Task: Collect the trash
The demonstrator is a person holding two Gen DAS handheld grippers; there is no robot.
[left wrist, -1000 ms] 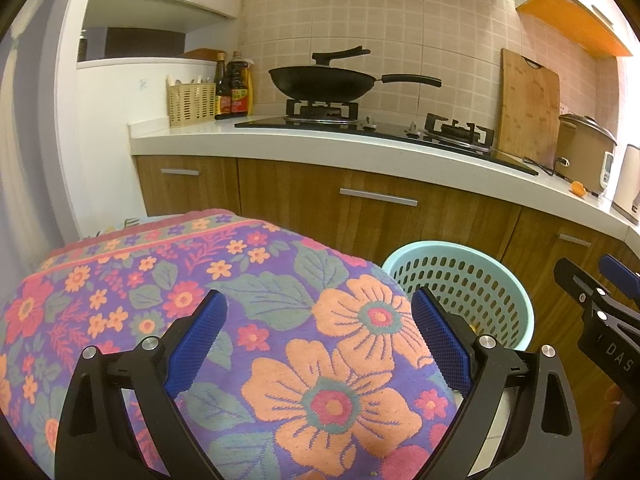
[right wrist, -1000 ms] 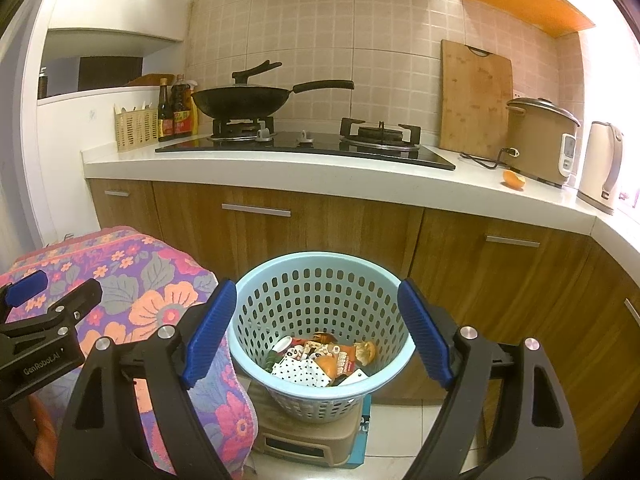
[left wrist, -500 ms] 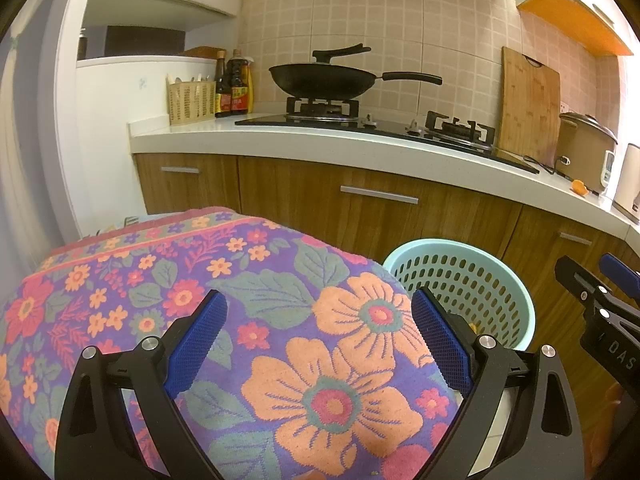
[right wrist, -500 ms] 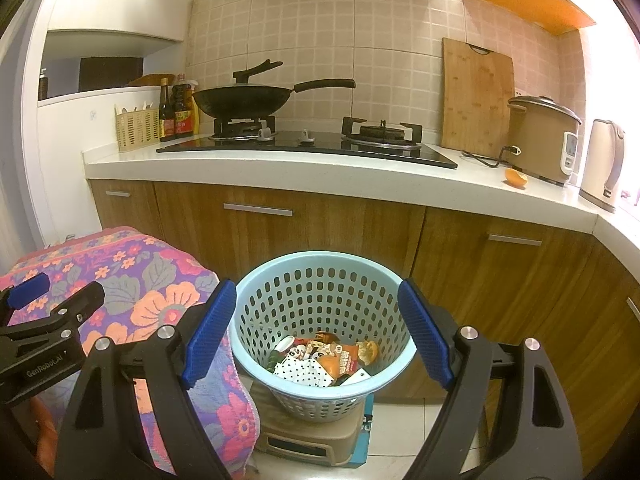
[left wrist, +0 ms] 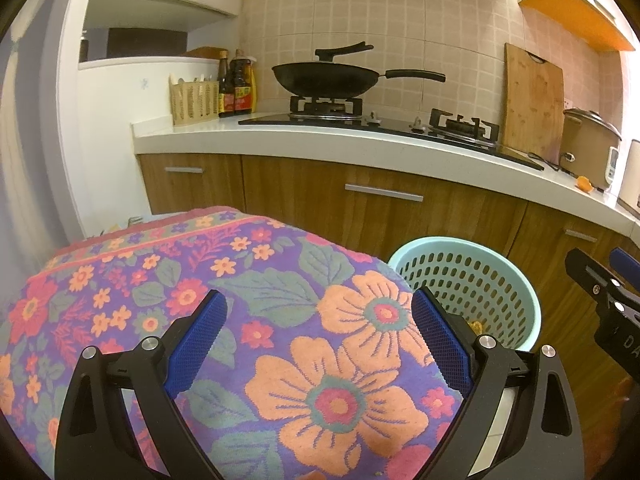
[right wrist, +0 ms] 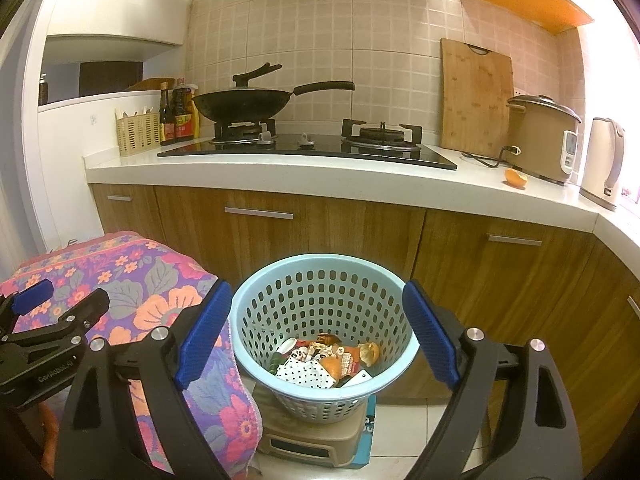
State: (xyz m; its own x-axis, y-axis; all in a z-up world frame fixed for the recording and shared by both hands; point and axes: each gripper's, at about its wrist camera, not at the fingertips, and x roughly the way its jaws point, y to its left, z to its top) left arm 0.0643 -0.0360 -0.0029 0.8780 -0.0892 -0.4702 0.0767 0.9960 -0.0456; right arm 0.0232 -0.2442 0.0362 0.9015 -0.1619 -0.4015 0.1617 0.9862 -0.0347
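While the right gripper (right wrist: 316, 332) spreads its empty jaws wider above the pale-blue perforated plastic basket (right wrist: 320, 276) of trash, the left gripper (left wrist: 316, 340) hangs open over the flowered cloth (left wrist: 260, 280); farther right, what seems orange peel (right wrist: 515, 178) lies on the white counter (right wrist: 360, 188), nearer the right hand.

Beige tiled wall (right wrist: 320, 40), white countertop (right wrist: 280, 170), wooden cabinets (right wrist: 320, 232), tiled floor (right wrist: 404, 432)

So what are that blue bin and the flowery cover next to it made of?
The bin looks like moulded plastic: smooth pale blue walls, evenly punched with oval holes, a rolled rim. The cover looks like woven terry cotton, towel-like; its flower pattern has a looped, fuzzy, matt surface. Fibre type is a guess.
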